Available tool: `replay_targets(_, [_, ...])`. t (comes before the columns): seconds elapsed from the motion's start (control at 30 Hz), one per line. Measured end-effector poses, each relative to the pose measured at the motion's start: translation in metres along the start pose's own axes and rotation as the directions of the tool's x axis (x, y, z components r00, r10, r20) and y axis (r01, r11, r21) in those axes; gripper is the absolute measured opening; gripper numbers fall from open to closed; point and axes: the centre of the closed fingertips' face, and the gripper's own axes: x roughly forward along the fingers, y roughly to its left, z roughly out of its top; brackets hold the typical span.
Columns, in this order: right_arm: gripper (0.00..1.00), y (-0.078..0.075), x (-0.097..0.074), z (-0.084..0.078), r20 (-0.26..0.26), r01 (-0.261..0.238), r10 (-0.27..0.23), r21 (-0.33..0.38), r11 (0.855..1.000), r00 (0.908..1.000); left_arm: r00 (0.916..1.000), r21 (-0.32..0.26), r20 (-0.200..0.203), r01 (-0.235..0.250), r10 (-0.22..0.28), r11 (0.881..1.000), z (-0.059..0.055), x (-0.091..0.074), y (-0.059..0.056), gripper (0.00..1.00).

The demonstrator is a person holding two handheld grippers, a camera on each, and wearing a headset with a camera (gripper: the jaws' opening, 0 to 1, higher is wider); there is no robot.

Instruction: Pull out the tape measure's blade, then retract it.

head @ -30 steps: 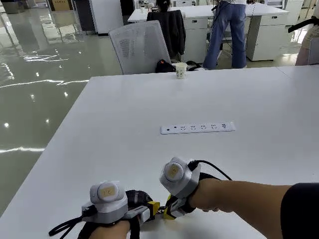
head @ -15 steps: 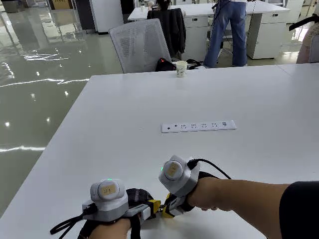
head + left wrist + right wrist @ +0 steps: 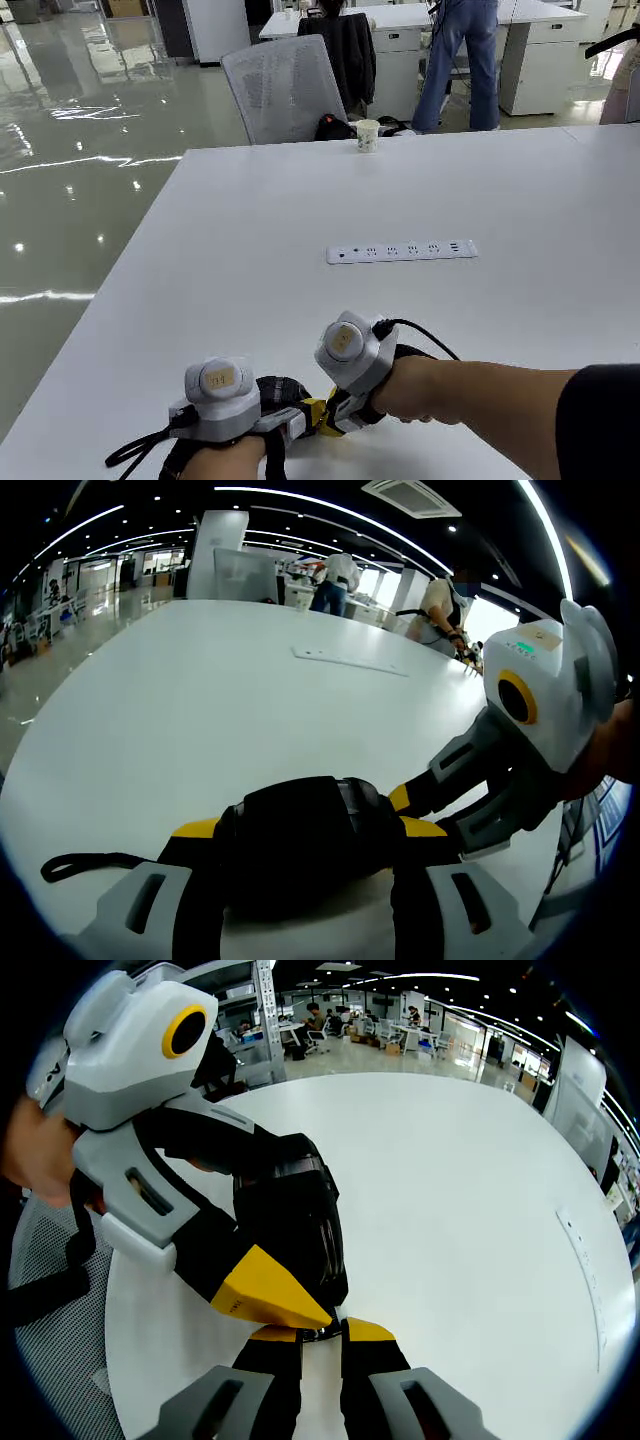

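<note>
head view: tape measure (image 3: 279, 389), l claw (image 3: 297, 404)

Landmark: power strip (image 3: 402, 251), lying mid-surface (image 3: 520, 190).
Behind it, near the far edge: paper cup (image 3: 368, 136).
Beyond that edge, behind-left of the strip: chair (image 3: 285, 90). Further back: a person (image 3: 455, 60), standing.
Before the strip and to its left, at the near edge: tape measure (image 3: 283, 392) on the surface, clamped between the left tool's (image 3: 305, 830) jaws.
Right tool (image 3: 322, 1333) just beside, on the strip's side, jaws closed on the tape measure's front end.
</note>
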Motion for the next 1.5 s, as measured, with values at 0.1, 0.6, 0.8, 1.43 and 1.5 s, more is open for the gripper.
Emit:
replay_targets(0.1, [0.11, 0.000, 0.001, -0.001, -0.008, 0.000, 0.000, -0.016, 1.000, 1.0000, 1.0000, 0.002, 0.000, 0.001, -0.001, 1.000, 0.000, 0.000, 0.000, 0.63])
replay_targets(0.6, [0.12, -0.001, 0.000, -0.003, -0.005, 0.004, -0.004, -0.034, 0.999, 1.0000, 1.0000, 0.006, 0.004, -0.001, 0.001, 1.000, 0.000, 0.000, -0.001, 0.63])
replay_targets(0.8, [0.12, -0.001, 0.001, -0.003, -0.010, 0.014, -0.015, -0.047, 0.999, 0.9998, 0.9999, 0.022, 0.005, -0.009, 0.009, 1.000, 0.000, 0.000, -0.003, 0.64])
replay_targets(1.43, [0.16, -0.003, -0.007, 0.000, 0.020, 0.050, -0.049, -0.030, 0.998, 0.9986, 0.9983, 0.029, 0.004, 0.058, -0.058, 0.998, 0.002, -0.009, 0.001, 0.63])
replay_targets(1.5, [0.16, -0.003, -0.009, -0.001, 0.026, 0.052, -0.051, -0.024, 0.998, 0.9983, 0.9979, 0.025, 0.006, 0.064, -0.065, 0.998, 0.002, -0.011, 0.003, 0.64])
